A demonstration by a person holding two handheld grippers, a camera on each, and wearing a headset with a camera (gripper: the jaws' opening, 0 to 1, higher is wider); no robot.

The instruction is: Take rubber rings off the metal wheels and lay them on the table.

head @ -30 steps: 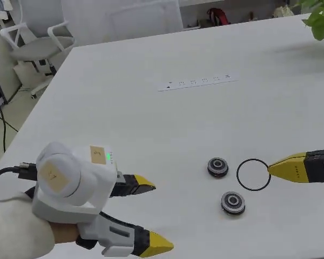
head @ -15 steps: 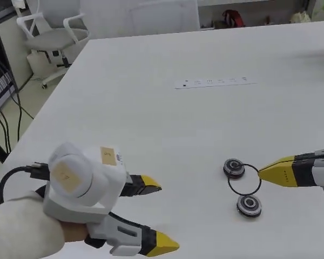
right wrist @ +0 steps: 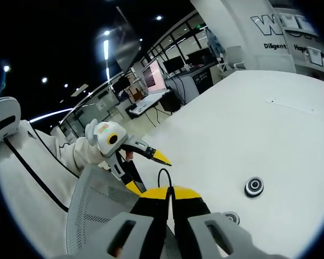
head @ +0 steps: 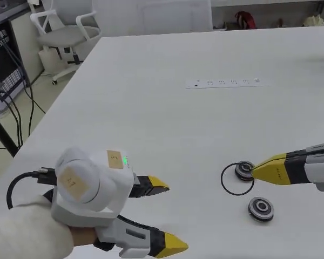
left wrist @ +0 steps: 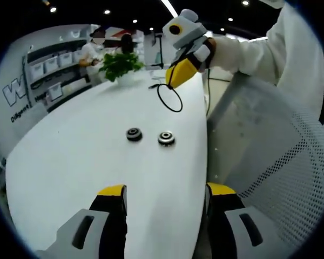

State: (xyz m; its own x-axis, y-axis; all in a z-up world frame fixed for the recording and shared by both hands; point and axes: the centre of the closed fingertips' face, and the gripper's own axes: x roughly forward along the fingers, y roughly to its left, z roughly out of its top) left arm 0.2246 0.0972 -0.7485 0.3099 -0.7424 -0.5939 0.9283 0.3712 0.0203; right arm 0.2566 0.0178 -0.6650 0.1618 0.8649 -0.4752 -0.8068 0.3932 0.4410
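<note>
Ring point(head: 222, 181) shifted past wheel point(head: 242, 169), pinched in right hand-held gripper point(head: 253, 171), left hand-held gripper point(head: 174, 217) agape

Bright, even overhead light; faint shadows; fisheye-bent edges.

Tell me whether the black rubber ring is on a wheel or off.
Off: the rubber ring hangs from the shut right gripper, apart from both wheels.

This is an open-plan office or lab: a white swivel chair point(head: 65, 33) beside a broad white surface point(head: 151, 113) with an inset socket strip point(head: 228, 83), monitors point(right wrist: 156, 75) on desks, shelves of storage bins point(left wrist: 48, 70), and a potted plant point(left wrist: 117, 65).
</note>
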